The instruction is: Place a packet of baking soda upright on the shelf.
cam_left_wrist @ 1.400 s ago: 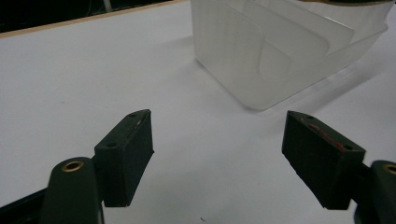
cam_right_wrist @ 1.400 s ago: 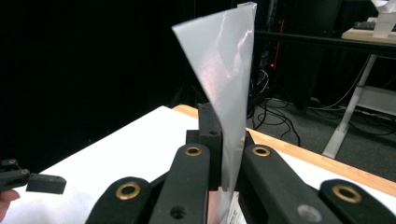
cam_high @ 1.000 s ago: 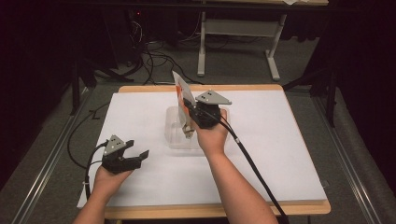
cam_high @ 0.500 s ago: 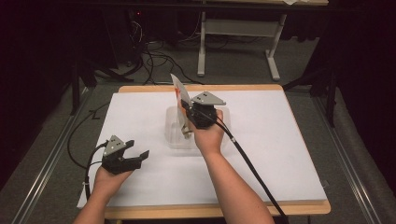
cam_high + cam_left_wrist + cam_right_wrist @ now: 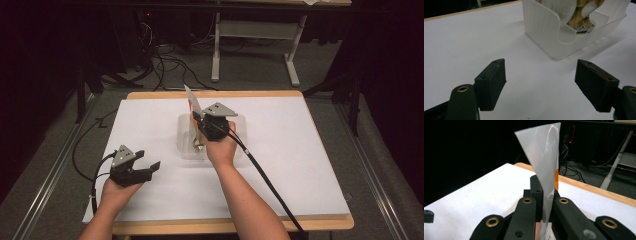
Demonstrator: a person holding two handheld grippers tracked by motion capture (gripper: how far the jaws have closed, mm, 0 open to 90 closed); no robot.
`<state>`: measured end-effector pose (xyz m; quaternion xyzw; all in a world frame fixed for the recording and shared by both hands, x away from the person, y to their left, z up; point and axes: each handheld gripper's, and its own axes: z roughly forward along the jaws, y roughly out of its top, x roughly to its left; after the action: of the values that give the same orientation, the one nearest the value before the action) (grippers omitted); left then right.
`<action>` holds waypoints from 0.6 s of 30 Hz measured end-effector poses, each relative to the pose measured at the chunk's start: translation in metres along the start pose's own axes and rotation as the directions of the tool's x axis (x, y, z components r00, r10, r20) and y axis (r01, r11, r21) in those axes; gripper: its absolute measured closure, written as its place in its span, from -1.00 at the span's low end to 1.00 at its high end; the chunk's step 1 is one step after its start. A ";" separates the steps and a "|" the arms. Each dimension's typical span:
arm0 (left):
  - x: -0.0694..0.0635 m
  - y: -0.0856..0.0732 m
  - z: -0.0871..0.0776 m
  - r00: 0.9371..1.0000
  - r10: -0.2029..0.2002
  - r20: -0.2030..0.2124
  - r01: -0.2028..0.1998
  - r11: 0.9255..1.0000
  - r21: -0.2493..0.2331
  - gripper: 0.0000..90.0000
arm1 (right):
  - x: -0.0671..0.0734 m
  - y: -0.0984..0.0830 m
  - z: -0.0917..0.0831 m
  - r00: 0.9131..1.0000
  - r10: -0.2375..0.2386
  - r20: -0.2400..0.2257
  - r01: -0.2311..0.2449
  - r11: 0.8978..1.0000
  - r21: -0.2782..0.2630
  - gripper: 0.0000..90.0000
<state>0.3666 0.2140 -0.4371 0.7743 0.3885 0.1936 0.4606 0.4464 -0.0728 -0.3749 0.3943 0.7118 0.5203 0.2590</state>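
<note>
Nearest the person, the left tool (image 5: 145, 169) rests low on the white-covered bench (image 5: 300, 165) with its black jaws spread wide and nothing between them; in the left gripper view the gap between the two pads frames bare white surface, with the frosted, translucent plastic box (image 5: 549, 32) standing a little beyond, well apart from the jaws. Inside that box lie a few pale and tan items with a small printed label, too cramped to make out.

Farther along, the right tool (image 5: 196, 119) hangs over the same box (image 5: 186, 149), its jaws pressed together on a thin, flat white card with an orange patch on its far side (image 5: 544, 170). The pinch sits at the card's lower edge, and the sheet stands up and tilted from the jaws, its pointed corner uppermost above the box.

Judging by how it shows, the card is very light and barely thicker than paper, stiff enough to stand unsupported yet with a slight curl across its face, so it likely bends or creases under a hard squeeze or a knock on the box wall. Its surface has a sheen, which suggests it can slip between the pads. Holding it near an edge, with the pads flat on both faces, looks the sound way to carry it.
</note>
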 end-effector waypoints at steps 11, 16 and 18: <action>0.000 0.000 0.000 1.000 0.001 -0.001 -0.001 1.000 0.001 -0.44 | 0.003 -0.006 0.000 1.000 0.000 -0.003 0.000 1.000 0.002 1.00; -0.001 0.000 0.000 1.000 0.006 -0.001 -0.006 1.000 0.004 -0.44 | 0.002 -0.007 -0.001 1.000 0.008 -0.007 -0.008 1.000 -0.001 1.00; -0.001 0.000 0.000 1.000 0.006 -0.001 -0.006 1.000 0.004 -0.44 | 0.003 -0.008 -0.001 1.000 0.007 -0.007 -0.007 1.000 -0.001 1.00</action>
<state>0.3663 0.2129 -0.4371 0.7760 0.3869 0.1946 0.4584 0.4417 -0.0724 -0.3814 0.3950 0.7109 0.5230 0.2550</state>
